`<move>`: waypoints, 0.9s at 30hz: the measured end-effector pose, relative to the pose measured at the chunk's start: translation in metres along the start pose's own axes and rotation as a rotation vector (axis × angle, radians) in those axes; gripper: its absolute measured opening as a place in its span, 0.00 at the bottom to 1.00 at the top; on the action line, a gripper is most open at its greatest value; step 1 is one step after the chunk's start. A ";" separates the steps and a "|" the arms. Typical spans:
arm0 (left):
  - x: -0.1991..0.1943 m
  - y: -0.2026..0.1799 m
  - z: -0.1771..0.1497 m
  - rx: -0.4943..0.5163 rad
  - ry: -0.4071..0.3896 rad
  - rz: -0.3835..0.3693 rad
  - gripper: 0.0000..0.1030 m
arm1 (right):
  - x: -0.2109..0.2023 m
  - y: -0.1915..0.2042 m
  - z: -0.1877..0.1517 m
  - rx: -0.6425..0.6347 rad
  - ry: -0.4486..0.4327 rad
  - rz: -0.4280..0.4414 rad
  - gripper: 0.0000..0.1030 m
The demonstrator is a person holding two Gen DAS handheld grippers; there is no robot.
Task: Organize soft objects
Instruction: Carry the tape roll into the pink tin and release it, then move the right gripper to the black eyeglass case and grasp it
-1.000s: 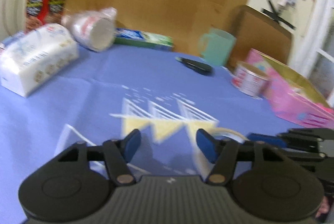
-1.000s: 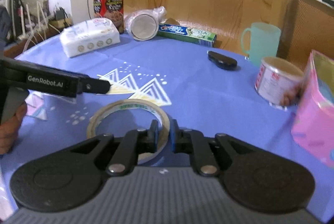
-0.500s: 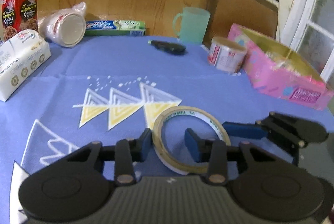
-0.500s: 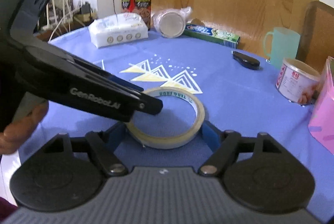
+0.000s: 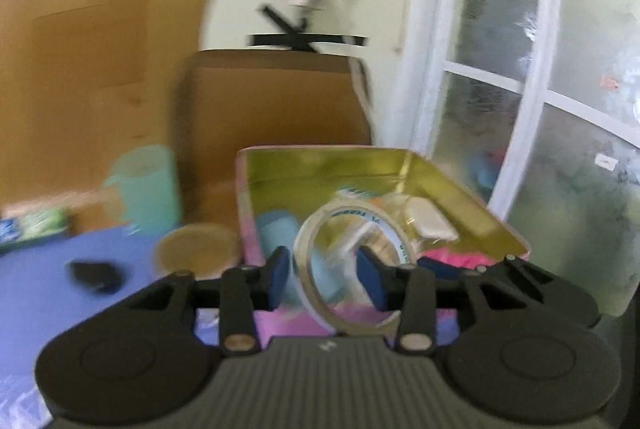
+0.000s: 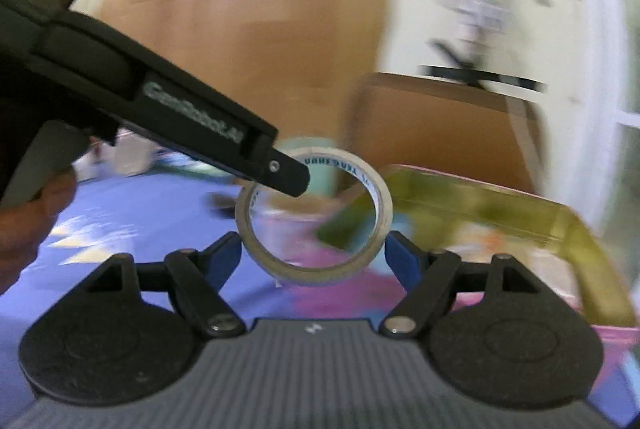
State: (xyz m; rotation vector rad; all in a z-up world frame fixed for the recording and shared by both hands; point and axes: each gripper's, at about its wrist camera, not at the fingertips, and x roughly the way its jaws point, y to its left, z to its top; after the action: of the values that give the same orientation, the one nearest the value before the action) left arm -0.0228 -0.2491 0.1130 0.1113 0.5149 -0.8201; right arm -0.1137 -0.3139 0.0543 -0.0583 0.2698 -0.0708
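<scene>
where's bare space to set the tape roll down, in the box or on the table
The pink box is crowded at its near end: a blue item and a wrapped bundle lie behind the tape roll. Its far end, along the gold back wall, looks bare. On the blue tablecloth, a free patch lies left of the roll, near the printed triangles. The can and green mug crowd the box's left side.

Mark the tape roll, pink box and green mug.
tape roll (image 6: 374,189): right wrist view, right side of the ring.
pink box (image 5: 460,197): left wrist view, gold inner wall on the right.
green mug (image 5: 148,185): left wrist view, middle of its body.
</scene>
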 end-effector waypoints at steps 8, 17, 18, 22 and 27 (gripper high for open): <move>0.023 0.004 -0.010 -0.025 0.003 0.120 0.61 | 0.058 -0.077 -0.007 0.126 0.112 -0.262 0.84; -0.024 0.118 -0.074 -0.114 0.046 0.381 0.68 | 0.033 -0.048 0.012 0.176 -0.051 -0.138 0.84; -0.029 0.135 -0.084 -0.126 0.061 0.440 0.68 | 0.034 -0.038 0.016 0.174 -0.052 -0.096 0.83; -0.052 0.194 -0.113 -0.174 0.101 0.608 0.68 | 0.051 0.016 0.031 0.121 0.009 0.136 0.66; -0.077 0.245 -0.137 -0.355 0.069 0.610 0.70 | 0.126 0.083 0.045 0.019 0.189 0.341 0.51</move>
State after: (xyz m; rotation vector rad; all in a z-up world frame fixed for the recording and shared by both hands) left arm 0.0564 0.0096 0.0054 -0.0328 0.6403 -0.1243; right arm 0.0244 -0.2392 0.0586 0.0140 0.4640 0.2609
